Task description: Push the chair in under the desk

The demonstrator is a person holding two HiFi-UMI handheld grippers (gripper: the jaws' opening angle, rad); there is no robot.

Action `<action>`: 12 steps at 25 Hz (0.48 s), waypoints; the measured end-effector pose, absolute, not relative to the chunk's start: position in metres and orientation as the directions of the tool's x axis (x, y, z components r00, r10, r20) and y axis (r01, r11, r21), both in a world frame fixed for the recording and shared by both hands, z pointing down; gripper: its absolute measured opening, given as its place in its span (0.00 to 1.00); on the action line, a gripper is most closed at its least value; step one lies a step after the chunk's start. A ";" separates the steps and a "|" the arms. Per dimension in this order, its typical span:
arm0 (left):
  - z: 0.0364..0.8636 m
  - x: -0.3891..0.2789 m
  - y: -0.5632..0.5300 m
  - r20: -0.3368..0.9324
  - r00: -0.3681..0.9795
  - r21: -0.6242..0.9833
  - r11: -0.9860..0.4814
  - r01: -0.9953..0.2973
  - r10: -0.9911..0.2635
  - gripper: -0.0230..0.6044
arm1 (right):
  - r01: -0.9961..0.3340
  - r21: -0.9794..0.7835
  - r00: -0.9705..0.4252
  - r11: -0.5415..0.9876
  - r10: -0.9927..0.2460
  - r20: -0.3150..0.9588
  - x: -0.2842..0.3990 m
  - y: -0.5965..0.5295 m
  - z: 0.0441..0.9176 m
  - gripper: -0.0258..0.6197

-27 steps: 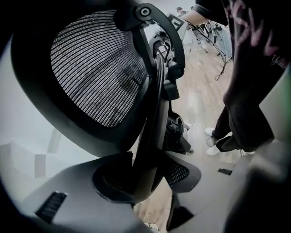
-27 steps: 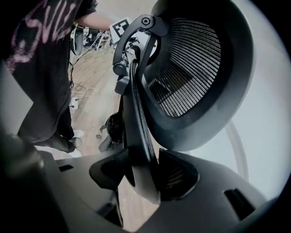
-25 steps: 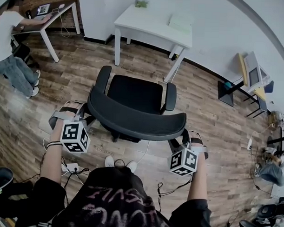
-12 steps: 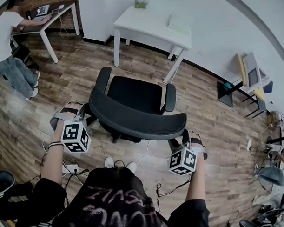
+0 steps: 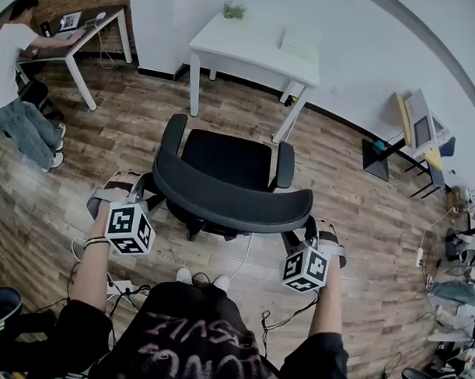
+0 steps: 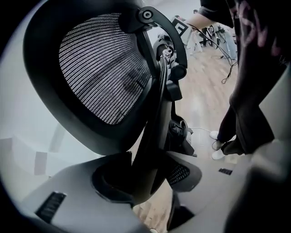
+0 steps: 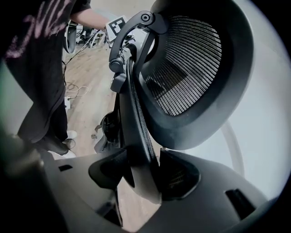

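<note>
Right hand-held gripper jaws just widened | chair backrest between

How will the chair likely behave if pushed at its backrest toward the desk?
Probably rolls easily: the chair stands on smooth wood floor. Its mesh backrest may flex a little. Pushed off-centre, it could swivel about its base.
</note>
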State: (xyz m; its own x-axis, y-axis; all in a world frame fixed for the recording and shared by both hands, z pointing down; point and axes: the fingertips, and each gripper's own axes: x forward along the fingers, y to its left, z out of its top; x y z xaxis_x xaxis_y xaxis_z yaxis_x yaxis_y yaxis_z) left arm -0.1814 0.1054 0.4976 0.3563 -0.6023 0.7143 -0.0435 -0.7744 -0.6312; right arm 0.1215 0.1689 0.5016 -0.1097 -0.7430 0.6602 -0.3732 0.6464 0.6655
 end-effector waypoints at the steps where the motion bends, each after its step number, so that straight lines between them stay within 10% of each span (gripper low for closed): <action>1: 0.497 -0.182 0.101 0.713 0.358 -0.632 -0.774 -0.044 -0.603 0.38 | -0.374 0.666 -0.105 0.646 -0.743 0.661 0.121 0.165 0.502 0.39; 12: 0.496 -0.178 0.051 0.698 0.381 -0.644 -0.764 -0.037 -0.607 0.39 | -0.386 0.678 -0.087 0.626 -0.756 0.649 0.123 0.120 0.500 0.39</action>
State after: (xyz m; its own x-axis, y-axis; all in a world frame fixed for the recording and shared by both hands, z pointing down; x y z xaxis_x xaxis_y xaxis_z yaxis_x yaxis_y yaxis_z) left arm -0.1781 0.0507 0.4958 0.3813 -0.6067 0.6975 -0.0367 -0.7639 -0.6443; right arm 0.1234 0.1196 0.5000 -0.0873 -0.7561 0.6487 -0.3858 0.6260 0.6777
